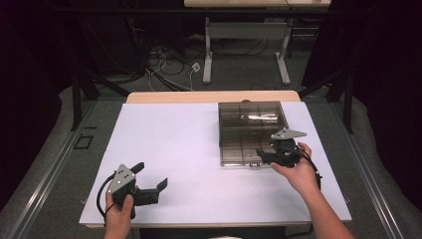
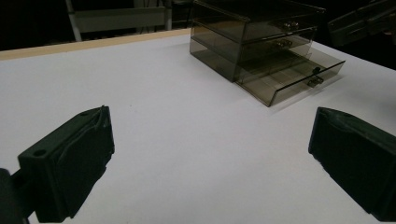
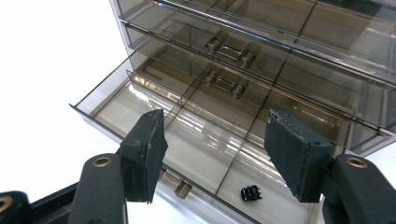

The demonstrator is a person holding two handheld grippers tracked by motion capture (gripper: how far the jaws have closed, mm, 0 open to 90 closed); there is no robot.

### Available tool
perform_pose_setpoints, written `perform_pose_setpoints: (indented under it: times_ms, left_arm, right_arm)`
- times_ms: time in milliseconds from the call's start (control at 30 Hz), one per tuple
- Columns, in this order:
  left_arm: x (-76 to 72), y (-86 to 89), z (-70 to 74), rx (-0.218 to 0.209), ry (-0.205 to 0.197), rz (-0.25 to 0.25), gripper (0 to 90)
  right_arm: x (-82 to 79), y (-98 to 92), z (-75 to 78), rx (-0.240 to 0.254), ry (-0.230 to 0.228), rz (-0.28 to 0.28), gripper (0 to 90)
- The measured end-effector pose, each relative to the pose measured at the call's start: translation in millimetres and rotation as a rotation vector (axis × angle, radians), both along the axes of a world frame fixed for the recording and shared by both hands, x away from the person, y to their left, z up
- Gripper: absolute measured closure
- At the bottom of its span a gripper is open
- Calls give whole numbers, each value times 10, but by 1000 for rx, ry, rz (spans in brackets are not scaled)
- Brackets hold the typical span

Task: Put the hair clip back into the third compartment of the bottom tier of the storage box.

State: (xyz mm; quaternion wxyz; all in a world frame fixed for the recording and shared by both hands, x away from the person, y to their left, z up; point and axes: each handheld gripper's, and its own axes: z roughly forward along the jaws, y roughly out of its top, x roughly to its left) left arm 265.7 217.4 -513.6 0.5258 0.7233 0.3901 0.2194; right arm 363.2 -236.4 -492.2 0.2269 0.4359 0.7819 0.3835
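Observation:
A smoked clear drawer cabinet (image 1: 251,119) stands at the right of the white table; it is also in the left gripper view (image 2: 252,32). Its bottom drawer (image 3: 201,149) is pulled out, divided into compartments. A small black piece (image 3: 251,192) lies in the drawer's front compartment, near the handle (image 3: 181,187). My right gripper (image 3: 217,126) hovers over the drawer's front edge, open, with nothing pressed between its pads; in the high view my right gripper (image 1: 262,155) sits at the cabinet's front. My left gripper (image 1: 152,175) rests near the table's front left, open and empty, its jaws far apart (image 2: 210,126).
The two upper drawers (image 3: 233,49) are pushed in. The white tabletop (image 1: 169,144) spreads between my left gripper and the cabinet. Beyond the table's wooden far edge (image 1: 209,96) are cables and a desk frame on the floor.

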Motion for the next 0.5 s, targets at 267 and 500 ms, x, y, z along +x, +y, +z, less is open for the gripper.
perform_pose_setpoints:
  times_ms: [267, 500]
  left_arm:
    - [-4, -11, -1, -4, 3, 3, 4]
    - [-7, -13, -1, 0, 1, 2, 4]
  right_arm:
    - [-102, -63, 82, 22, 23, 3, 347]
    - [-195, -126, 132, 45, 11, 0, 277]
